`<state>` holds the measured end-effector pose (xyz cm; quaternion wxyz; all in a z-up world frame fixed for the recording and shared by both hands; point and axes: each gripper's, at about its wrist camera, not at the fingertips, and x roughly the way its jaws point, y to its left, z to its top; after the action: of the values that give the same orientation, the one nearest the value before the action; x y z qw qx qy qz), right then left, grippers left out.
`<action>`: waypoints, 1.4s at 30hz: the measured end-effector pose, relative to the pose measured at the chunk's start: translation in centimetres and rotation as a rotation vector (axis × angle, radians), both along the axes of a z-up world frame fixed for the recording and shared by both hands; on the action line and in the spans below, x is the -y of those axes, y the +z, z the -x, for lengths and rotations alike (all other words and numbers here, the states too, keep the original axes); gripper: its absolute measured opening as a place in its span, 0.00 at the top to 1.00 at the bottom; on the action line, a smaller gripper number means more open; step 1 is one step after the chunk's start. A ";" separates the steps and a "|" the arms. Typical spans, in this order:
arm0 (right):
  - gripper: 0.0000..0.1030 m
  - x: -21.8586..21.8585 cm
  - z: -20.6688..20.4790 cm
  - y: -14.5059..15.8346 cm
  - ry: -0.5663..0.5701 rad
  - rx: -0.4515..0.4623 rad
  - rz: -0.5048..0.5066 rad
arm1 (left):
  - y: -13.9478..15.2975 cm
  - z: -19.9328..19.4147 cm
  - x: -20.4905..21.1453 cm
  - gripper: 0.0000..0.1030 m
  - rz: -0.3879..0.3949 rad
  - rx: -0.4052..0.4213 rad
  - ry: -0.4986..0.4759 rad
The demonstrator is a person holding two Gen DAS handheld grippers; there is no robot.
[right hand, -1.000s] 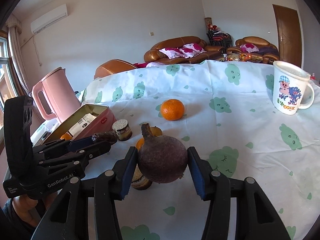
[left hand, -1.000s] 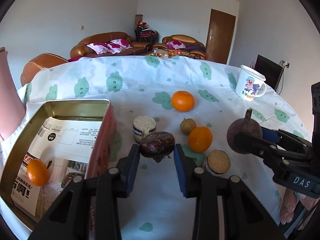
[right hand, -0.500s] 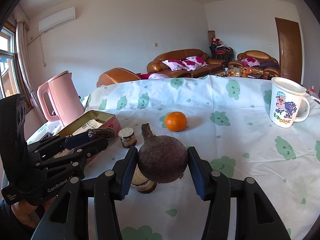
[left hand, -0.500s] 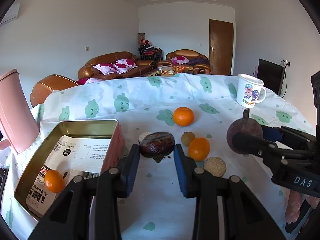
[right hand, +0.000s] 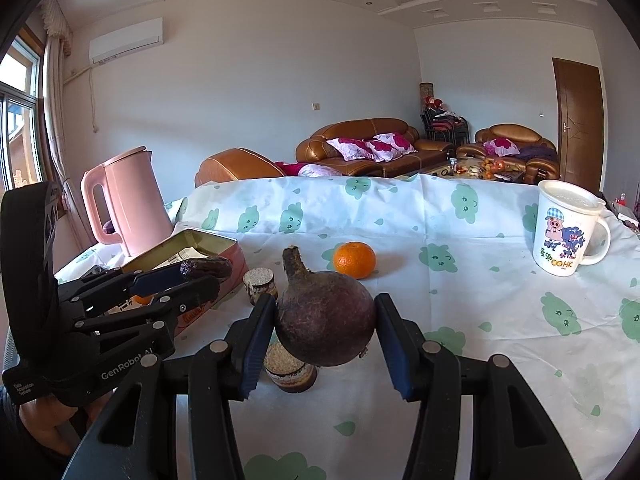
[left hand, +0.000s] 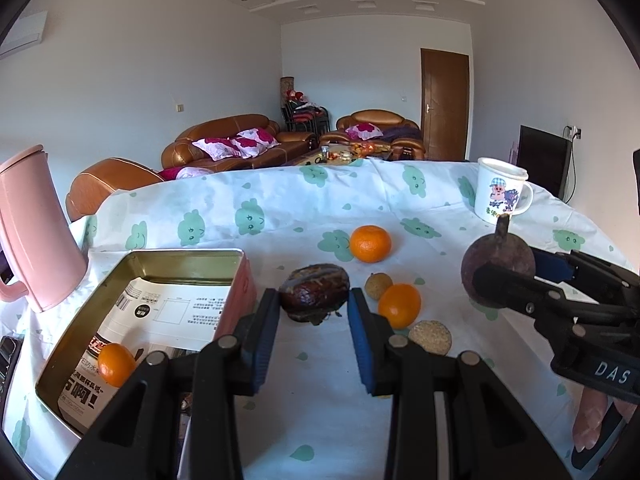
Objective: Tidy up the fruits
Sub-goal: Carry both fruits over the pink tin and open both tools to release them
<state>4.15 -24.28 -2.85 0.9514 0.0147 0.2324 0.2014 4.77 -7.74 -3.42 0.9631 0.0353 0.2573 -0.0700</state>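
Note:
My left gripper [left hand: 313, 300] is shut on a dark brown wrinkled fruit [left hand: 314, 293] and holds it above the cloth, just right of the open metal tin [left hand: 188, 261]. One orange [left hand: 116, 364] lies in the tin. My right gripper [right hand: 325, 320] is shut on a round dark purple fruit with a stem [right hand: 325, 316], held above the table; it also shows in the left wrist view [left hand: 498, 270]. Two oranges [left hand: 370, 243] [left hand: 399, 305] and a small brown fruit [left hand: 378, 286] lie on the cloth.
A pink kettle [right hand: 127, 208] stands behind the tin at the left. A white cartoon mug [right hand: 564, 234] stands at the far right. Two small round cork-topped cakes [right hand: 260, 286] [right hand: 290, 368] sit on the cloth near the grippers. The tablecloth [right hand: 460, 280] has green cloud prints.
Both grippers have risen and tilted up with their fruits still held; the table objects sit lower and farther in view, and more of the room shows.

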 end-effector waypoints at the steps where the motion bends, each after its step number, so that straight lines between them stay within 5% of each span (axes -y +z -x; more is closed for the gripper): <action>1: 0.49 -0.1 0.1 0.0 0.000 0.005 0.003 | 0.0 0.1 0.0 0.65 0.000 0.004 0.001; 16: 0.49 -1.3 -0.2 1.0 0.008 0.003 0.000 | 0.5 1.1 -1.5 0.65 0.009 0.015 0.026; 26: 0.49 -7.9 -1.0 2.1 0.139 0.006 0.039 | 1.3 1.5 -7.1 0.65 0.035 0.004 0.130; 42: 0.49 -18.0 -1.8 -0.4 0.343 -0.089 0.117 | -0.9 1.3 -16.2 0.65 0.071 -0.105 0.311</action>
<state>5.95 -6.26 -3.22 0.8912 -0.0716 0.2846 0.3460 3.48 8.51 -4.28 0.9482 -0.0427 0.3071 0.0690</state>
